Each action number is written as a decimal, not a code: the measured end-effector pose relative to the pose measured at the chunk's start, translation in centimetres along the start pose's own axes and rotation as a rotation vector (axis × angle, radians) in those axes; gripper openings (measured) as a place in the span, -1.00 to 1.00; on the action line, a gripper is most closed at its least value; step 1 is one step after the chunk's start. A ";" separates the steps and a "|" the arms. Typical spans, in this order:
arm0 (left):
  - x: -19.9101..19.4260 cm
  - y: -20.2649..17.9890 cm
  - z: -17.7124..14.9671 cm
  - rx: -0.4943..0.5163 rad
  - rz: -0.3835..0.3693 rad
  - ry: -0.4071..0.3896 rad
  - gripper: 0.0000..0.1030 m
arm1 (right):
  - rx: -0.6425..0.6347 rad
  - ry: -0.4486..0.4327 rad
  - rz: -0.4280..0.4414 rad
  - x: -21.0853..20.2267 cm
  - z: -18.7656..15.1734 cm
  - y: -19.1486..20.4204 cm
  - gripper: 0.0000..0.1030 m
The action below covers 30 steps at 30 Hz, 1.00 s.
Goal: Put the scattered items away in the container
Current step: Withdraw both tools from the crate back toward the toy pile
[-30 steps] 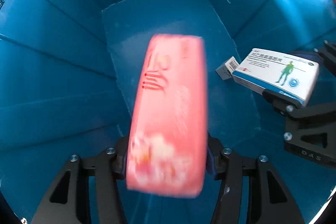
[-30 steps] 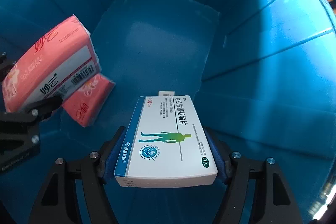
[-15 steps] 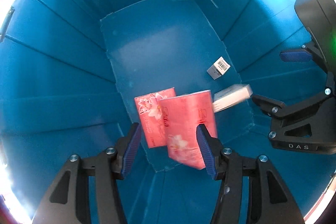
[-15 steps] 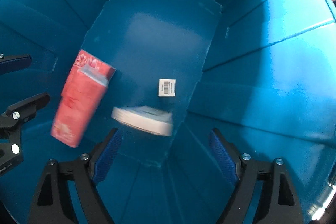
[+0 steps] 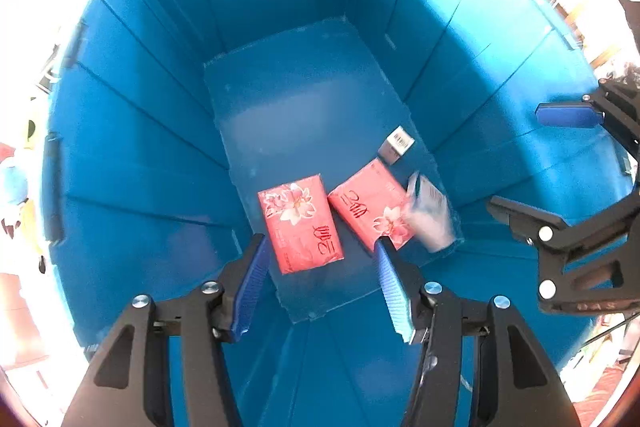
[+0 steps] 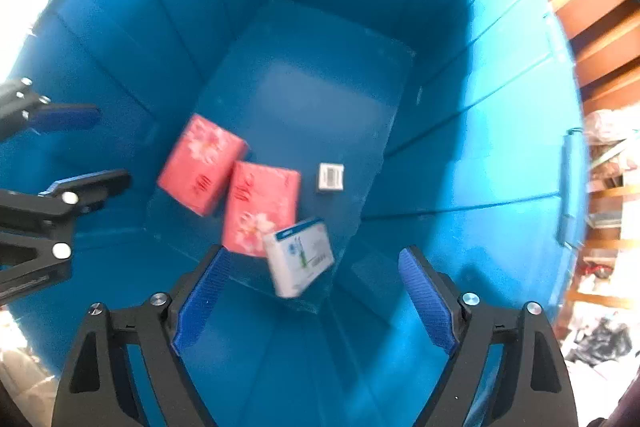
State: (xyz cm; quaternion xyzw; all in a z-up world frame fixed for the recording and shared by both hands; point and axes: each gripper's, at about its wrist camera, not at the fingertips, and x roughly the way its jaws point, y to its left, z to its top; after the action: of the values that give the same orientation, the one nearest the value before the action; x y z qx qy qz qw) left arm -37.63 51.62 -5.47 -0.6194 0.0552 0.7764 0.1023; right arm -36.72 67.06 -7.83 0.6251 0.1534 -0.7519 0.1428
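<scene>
Hovering over blue container [image 5: 132,131]: left gripper [image 5: 320,283], right gripper [image 6: 316,301], jaws wide apart, gripping nothing; below, two pink tissue packs [image 5: 300,223] [image 5: 370,205], medicine box [image 6: 300,257], small barcoded box [image 6: 331,177].

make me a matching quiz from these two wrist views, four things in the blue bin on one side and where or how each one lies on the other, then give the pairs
Things
1. white and blue medicine box
2. small white barcode box
3. pink tissue pack nearest the left gripper
4. left gripper

Places or states
A. open, holding nothing, above the bin
B. blurred, overlapping the corner of the other pink tissue pack
C. alone on the bin floor, apart from the pink packs
D. flat on the floor, at the left-hand end of the row of items

Pairs: 1-B, 2-C, 3-D, 4-A
</scene>
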 end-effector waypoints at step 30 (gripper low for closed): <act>-14.7 14.8 -20.4 -0.286 0.196 -0.651 0.28 | 0.037 -0.740 0.040 -15.2 -5.8 19.2 0.99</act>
State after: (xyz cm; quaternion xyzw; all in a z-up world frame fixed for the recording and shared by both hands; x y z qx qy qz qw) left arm -18.43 31.57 3.63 -0.3397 -0.0304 0.9388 -0.0482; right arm -21.00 52.27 5.11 0.3162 0.0652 -0.9268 0.1920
